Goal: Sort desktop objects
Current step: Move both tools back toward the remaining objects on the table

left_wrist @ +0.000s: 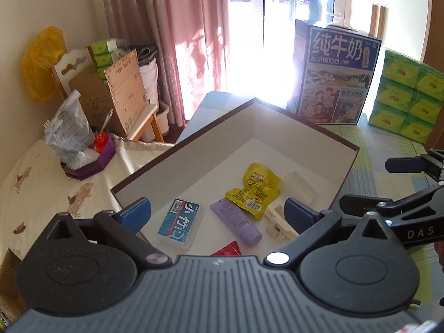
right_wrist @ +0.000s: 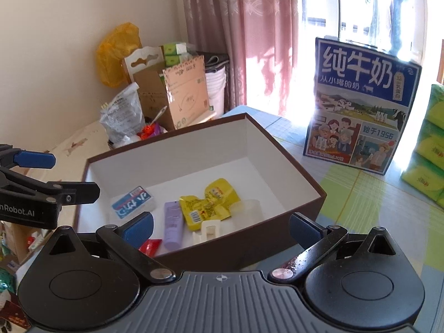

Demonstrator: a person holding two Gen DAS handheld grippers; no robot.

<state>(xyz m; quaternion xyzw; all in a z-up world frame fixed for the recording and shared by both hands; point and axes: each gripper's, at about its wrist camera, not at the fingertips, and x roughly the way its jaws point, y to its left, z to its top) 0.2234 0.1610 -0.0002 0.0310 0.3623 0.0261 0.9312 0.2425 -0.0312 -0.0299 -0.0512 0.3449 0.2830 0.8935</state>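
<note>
A brown box with a white inside [left_wrist: 319, 130] [right_wrist: 299, 177] sits on the table. In it lie a blue-labelled clear case [left_wrist: 179, 223] [right_wrist: 133, 202], a purple tube [left_wrist: 236, 220] [right_wrist: 173, 224], a yellow snack packet [left_wrist: 255, 190] [right_wrist: 208, 204], a white clip [left_wrist: 277, 222] [right_wrist: 208, 230], a clear plastic piece [left_wrist: 301, 186] [right_wrist: 249, 208] and a red packet [left_wrist: 229, 249] [right_wrist: 149, 245]. My left gripper [left_wrist: 217, 213] is open and empty above the box's near side. My right gripper [right_wrist: 222, 227] is open and empty over the box's near wall.
A blue milk carton box [left_wrist: 335, 77] [right_wrist: 360, 105] stands behind the brown box, green tissue packs [left_wrist: 402, 97] [right_wrist: 427, 144] to its right. At the left are a purple tray with a plastic bag [left_wrist: 83, 149] [right_wrist: 122, 122], a cardboard box [left_wrist: 116, 97] and a yellow bag [left_wrist: 41, 63].
</note>
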